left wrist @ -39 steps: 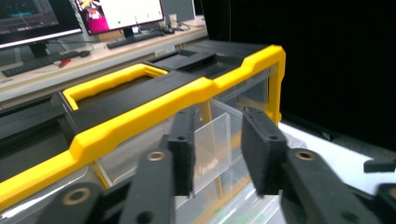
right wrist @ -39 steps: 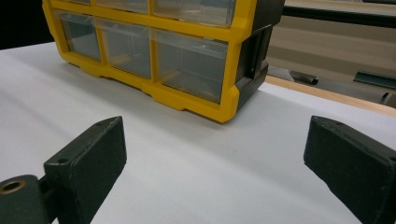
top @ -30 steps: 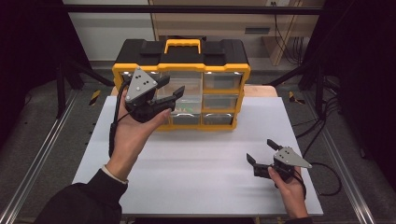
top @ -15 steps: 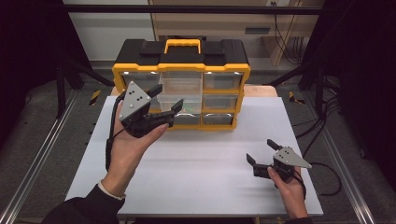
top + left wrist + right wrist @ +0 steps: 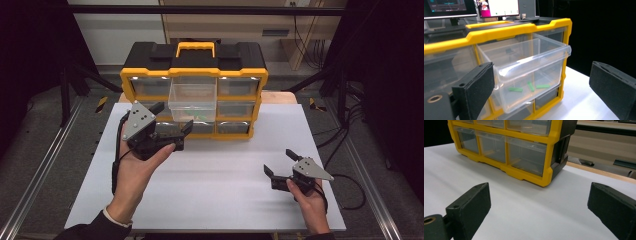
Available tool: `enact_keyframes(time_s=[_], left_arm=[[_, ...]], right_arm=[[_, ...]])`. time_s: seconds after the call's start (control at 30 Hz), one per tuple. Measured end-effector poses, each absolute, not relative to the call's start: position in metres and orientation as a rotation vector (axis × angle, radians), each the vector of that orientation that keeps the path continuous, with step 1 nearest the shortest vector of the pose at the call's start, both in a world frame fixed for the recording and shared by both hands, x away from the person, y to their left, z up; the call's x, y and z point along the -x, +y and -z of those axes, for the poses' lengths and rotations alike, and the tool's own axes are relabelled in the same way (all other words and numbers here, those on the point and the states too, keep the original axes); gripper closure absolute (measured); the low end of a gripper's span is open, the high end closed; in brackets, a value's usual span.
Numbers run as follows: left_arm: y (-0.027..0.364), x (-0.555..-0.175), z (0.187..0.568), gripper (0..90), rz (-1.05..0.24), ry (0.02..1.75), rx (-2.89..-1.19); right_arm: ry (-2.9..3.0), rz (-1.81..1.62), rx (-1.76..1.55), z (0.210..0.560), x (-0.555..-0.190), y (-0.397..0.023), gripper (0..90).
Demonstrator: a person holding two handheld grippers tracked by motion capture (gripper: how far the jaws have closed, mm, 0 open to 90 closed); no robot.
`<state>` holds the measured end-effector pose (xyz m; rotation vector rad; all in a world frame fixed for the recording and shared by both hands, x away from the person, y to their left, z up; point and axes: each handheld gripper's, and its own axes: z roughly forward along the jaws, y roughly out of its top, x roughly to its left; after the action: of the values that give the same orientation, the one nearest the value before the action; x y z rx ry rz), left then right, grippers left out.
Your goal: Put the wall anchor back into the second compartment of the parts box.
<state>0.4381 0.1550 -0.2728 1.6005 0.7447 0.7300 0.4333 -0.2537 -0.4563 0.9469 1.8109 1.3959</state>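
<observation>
The clear drawer (image 5: 192, 102) is pulled out at twelve o'clock, green pieces (image 5: 529, 87) untouched inside. My left gripper (image 5: 172, 131), just opening, gapes empty; my right gripper (image 5: 280, 162) rests wide at four.

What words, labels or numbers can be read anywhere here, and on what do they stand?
None can be read.
Monitors behind the yellow organizer: their screen content is too small and blurred.
Pulled-out clear drawer: no label.
Small wall plate at the top: illegible.
</observation>
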Motion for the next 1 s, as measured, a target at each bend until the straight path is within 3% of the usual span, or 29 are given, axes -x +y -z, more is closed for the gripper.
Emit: enact_keyframes(time_s=[0.77,1.0], left_arm=[[0.16,-0.431,0.316,5.7,-0.697,0.771,-1.667],[0.159,-0.427,0.324,12.9,-0.697,0.766,-1.668]], right_arm=[[1.815,-1.396,-0.953,0.457,-0.433,-0.253,5.1],[1.813,-1.393,-0.953,0.457,-0.433,-0.254,5.1]])
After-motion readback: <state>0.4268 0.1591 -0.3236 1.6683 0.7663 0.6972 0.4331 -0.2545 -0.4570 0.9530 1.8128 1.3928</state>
